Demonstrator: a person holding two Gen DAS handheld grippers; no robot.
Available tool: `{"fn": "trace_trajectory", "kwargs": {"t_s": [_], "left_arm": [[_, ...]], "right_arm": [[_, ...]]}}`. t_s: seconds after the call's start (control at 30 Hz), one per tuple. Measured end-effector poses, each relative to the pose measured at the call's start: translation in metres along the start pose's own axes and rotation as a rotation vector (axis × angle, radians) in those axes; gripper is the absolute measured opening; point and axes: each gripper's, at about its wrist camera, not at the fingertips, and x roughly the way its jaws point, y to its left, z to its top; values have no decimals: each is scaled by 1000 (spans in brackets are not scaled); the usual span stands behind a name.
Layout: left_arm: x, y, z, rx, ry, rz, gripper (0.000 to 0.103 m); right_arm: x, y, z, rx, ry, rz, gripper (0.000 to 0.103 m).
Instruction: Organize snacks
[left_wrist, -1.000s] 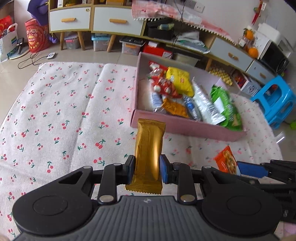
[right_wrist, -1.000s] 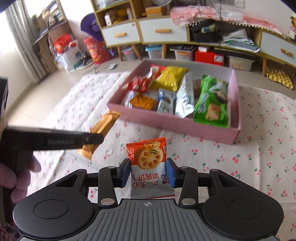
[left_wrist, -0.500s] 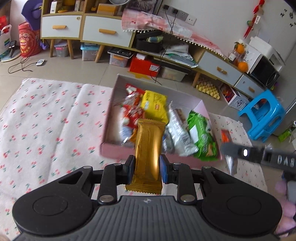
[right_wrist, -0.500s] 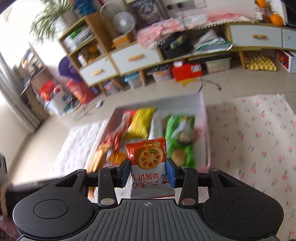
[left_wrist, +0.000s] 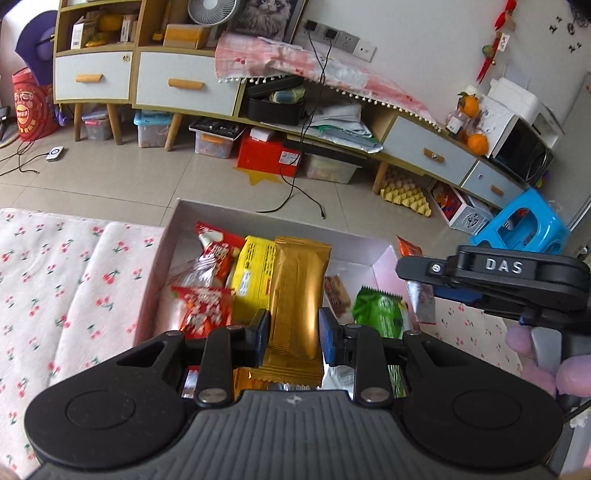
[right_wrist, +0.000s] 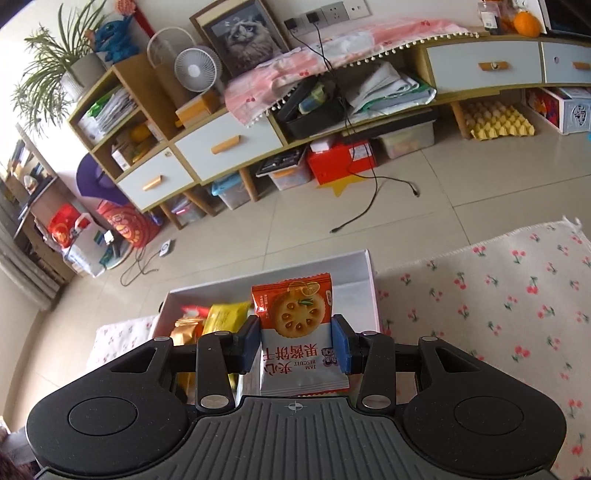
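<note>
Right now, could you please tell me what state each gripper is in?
Left gripper: shut on the gold bar.
Right gripper: shut on the biscuit pack.

Your box (left_wrist: 382, 258) sits on the mat (left_wrist: 55, 280); packets inside; cabinet (left_wrist: 184, 86) behind; stool (left_wrist: 524, 229) right, probably floor-standing.

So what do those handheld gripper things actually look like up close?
Each is black plastic: a ribbed grey-black body, two round discs at the sides, and two hinged fingers with blue pads. The right gripper, seen side-on, carries silver "DAS" lettering. No cables show.
</note>
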Motion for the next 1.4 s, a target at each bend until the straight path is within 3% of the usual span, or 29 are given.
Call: {"fn": "trace_trajectory", "kwargs": {"t_s": [0.3,0.33,0.37,0.43,0.67,0.9,1.13,1.4], "left_arm": [[7,3,-3,16,-13,-12,30],[7,3,-3,17,-14,-14,33],[6,4,-3,18,-21,-12,37],[5,2,-2,29,-27,-11,42],[-3,-4,-4,57,-35,13,60],[-18,-9,-10,81,-25,35,71],[-40,-11,-24,93,-9,51,81],[-67,-10,-46,91,-1,94,101]], "right_arm": [[25,-9,9,5,-2,-15,44],[25,-10,9,9,-2,-13,50],[25,-11,9,18,0,-13,63],[24,-13,9,36,-2,-18,71],[12,-9,9,20,-8,-26,71],[-10,-1,4,-10,-12,-45,71],[-43,3,-12,-22,-22,-59,78],[-77,7,-45,-45,-12,-89,86]]}}
